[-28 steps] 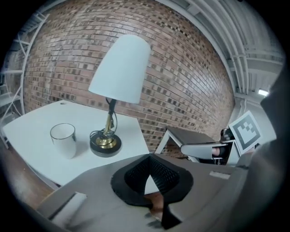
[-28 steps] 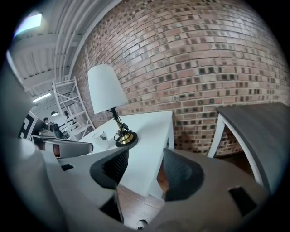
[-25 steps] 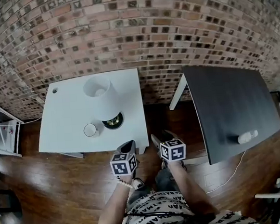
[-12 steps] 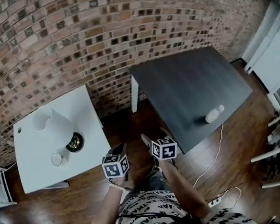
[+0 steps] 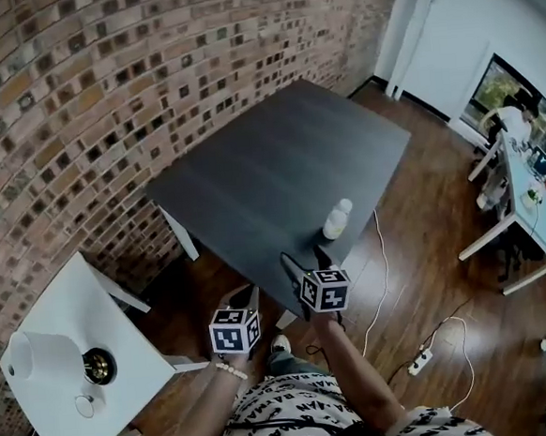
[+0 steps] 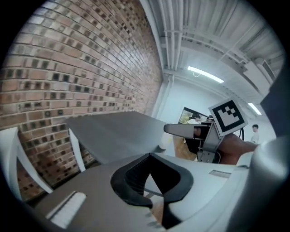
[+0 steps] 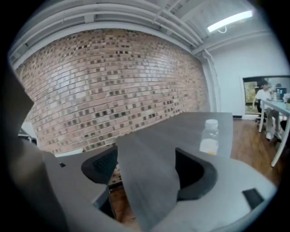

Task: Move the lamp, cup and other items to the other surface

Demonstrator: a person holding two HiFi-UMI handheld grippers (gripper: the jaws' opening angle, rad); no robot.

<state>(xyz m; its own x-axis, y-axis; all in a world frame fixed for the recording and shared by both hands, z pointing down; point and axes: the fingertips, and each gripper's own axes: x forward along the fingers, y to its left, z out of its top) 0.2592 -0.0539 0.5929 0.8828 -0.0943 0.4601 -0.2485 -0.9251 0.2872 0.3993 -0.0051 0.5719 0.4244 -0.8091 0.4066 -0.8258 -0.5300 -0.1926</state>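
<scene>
The white-shaded lamp (image 5: 35,358) and a small cup (image 5: 85,404) stand on the white table (image 5: 64,426) at the lower left of the head view. The dark table (image 5: 278,165) fills the middle, with a clear bottle (image 5: 337,219) (image 7: 210,136) upright near its near edge. My right gripper (image 5: 300,265) (image 7: 147,165) hovers at the dark table's near corner, short of the bottle; its jaws are opening and hold nothing. My left gripper (image 5: 248,297) (image 6: 154,181) is beside it over the floor, its jaws together and empty.
A brick wall (image 5: 76,106) runs behind both tables. Cables and a power strip (image 5: 421,361) lie on the wooden floor to the right. Farther right stands a white desk (image 5: 525,192) with a person (image 5: 512,123) beside it.
The head view has swung right: the white table slid to the lower left and the dark table came to the centre. My right gripper's jaws have spread wider.
</scene>
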